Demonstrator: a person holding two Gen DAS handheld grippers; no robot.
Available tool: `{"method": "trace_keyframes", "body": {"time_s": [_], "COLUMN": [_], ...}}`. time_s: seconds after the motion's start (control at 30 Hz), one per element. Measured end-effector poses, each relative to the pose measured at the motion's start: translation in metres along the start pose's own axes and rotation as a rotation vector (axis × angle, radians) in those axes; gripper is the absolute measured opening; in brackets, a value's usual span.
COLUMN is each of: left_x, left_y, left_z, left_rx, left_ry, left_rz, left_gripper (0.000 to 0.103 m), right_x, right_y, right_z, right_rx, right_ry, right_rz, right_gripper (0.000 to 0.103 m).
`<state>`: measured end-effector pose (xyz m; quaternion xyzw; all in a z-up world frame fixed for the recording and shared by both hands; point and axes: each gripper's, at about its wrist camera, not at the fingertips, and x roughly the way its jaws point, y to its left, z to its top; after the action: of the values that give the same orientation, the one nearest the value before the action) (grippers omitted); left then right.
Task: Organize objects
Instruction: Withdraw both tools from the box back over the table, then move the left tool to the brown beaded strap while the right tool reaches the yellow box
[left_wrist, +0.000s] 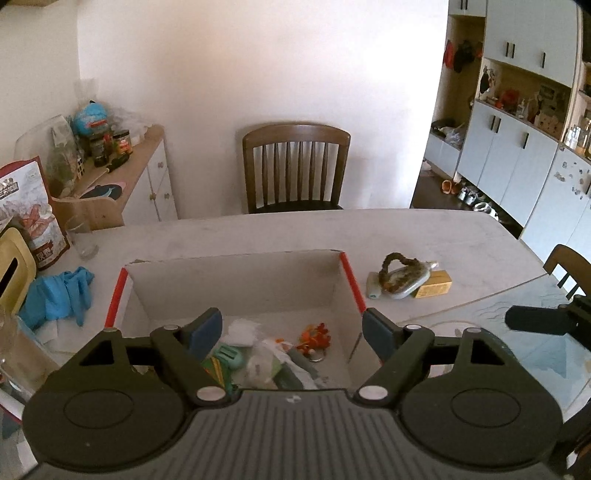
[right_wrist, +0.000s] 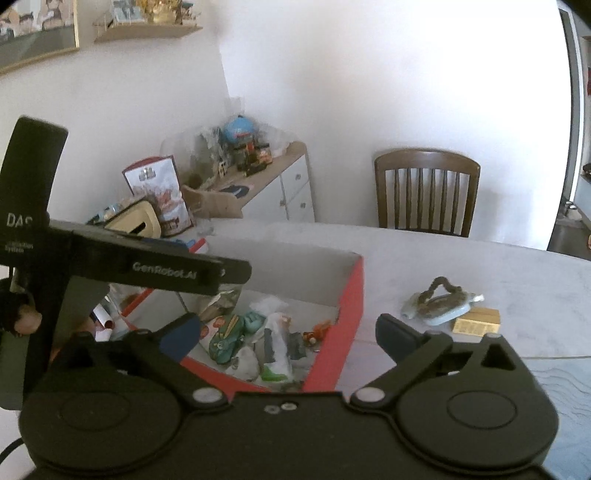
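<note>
**Box part-filled, a few bits left on table**

Both grippers empty w/ jaws spread wide. Left gripper hangs over the near end of the red-sided box; nothing between its fingers, which frame the box's contents from above.

Done so far, I'd judge: most small stuff is in the box already, e.g. green toy, white wrappers, orange trinket.

Left to do (prob. the last few items): a cluster on the table outside the box at approx 2 o'clock from the left gripper: pale blue pouch w/ brown braided cord, small yellow box touching it. Blue gloves lie at 10 o'clock, beside the box.

Right gripper sits over the box's near-right corner; the cluster is at its 2 o'clock, well apart from its fingers. No contact w/ anything.
</note>
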<state>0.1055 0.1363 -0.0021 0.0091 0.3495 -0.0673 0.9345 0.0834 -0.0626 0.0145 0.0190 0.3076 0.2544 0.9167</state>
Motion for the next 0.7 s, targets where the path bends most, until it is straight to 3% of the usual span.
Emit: {"method": "trace_keyframes", "body": {"time_s": [0.17,0.53,0.6,0.63,0.7], "left_x": [-0.007,-0.01,-0.006,-0.003,0.0], "left_y": [-0.023,-0.078,-0.087,-0.092,-0.103], "left_z": [-0.002,-0.002,-0.001,-0.001,0.0], "left_rx": [-0.003,-0.04,-0.051,-0.056,-0.057], "left_ry": [0.008,-0.053,-0.046,-0.044,-0.054], "left_rz": [0.001,0.04,0.047,0.049,0.051], "left_gripper": [0.085,0.086,0.094,0.103,0.103], "right_x": [-0.022,-0.062,-0.066,-0.068,-0.071], "right_y": [-0.022,-0.083,-0.096,-0.102,-0.115], "right_z": [-0.005,-0.013,-0.014,-0.015,-0.016], "right_rx": [0.002,-0.032,-0.033,-0.035,-0.037], "right_ry": [-0.011,-0.035,-0.034,-0.033,-0.03], "right_rz": [0.002,-0.004,-0.006,-0.007,-0.01], "right_gripper": [0.101,0.101,0.101,0.101,0.101]}}
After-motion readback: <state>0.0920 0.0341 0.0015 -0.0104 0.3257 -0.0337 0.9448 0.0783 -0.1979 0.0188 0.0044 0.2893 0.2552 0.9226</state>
